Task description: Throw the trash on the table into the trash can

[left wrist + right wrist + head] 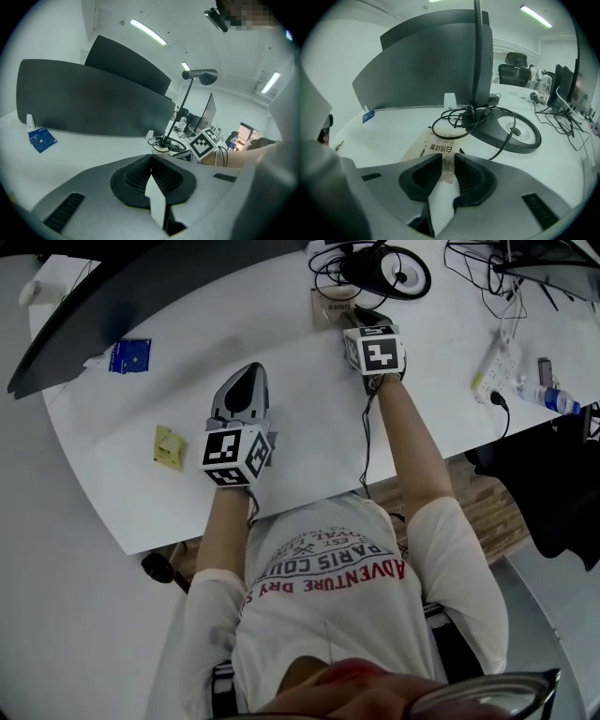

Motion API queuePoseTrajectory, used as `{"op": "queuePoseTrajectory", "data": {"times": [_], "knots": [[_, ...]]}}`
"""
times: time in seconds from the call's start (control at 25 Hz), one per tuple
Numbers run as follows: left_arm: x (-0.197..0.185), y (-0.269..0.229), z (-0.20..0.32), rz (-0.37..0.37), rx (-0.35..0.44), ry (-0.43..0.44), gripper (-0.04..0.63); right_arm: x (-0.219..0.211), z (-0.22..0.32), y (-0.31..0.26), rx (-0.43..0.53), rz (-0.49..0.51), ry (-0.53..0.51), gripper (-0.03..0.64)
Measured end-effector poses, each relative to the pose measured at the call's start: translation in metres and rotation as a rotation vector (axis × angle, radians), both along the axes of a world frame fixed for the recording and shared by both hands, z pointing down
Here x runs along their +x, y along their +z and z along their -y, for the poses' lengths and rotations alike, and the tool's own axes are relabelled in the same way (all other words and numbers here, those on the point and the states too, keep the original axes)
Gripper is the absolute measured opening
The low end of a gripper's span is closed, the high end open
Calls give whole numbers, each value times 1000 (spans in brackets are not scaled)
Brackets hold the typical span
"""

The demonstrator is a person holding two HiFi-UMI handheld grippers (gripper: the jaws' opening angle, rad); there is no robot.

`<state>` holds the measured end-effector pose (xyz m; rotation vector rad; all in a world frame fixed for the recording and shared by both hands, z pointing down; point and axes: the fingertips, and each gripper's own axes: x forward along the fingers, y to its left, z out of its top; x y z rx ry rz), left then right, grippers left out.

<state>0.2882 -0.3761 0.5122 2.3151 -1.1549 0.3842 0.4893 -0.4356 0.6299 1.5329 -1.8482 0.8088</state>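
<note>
Right gripper [448,164], jaws half apart, is straddling the wrapper [427,143] beside the lamp base [513,129] to pinch it; left gripper [151,164] is idling, jaws together, empty.

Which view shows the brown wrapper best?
Right gripper view: the brown wrapper lies close, print visible, end between the right hand-held gripper's jaws. Head view shows only an edge; left gripper view, nothing clear.

Bright, even light from ceiling strip lights [147,32]; fisheye edges darken.
</note>
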Motion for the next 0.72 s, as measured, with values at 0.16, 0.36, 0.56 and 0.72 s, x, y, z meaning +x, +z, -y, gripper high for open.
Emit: {"op": "queuePoseTrajectory", "data": {"times": [0.16,0.36,0.56,0.72], "knots": [[3,-1,-2,-1,2,7,25,-6,-6,-4,-25,38,-31,32],[2,-12,-9,-18,16,12,25,-18,-27,-11,-38,133,-38,28],[-27,-35,-11,-30,62,-59,25,-60,-34,-50,43,216,-97,28],[-74,-60,-23,-23,111,-148,25,-118,-33,-91,101,285,-178,28]]}}
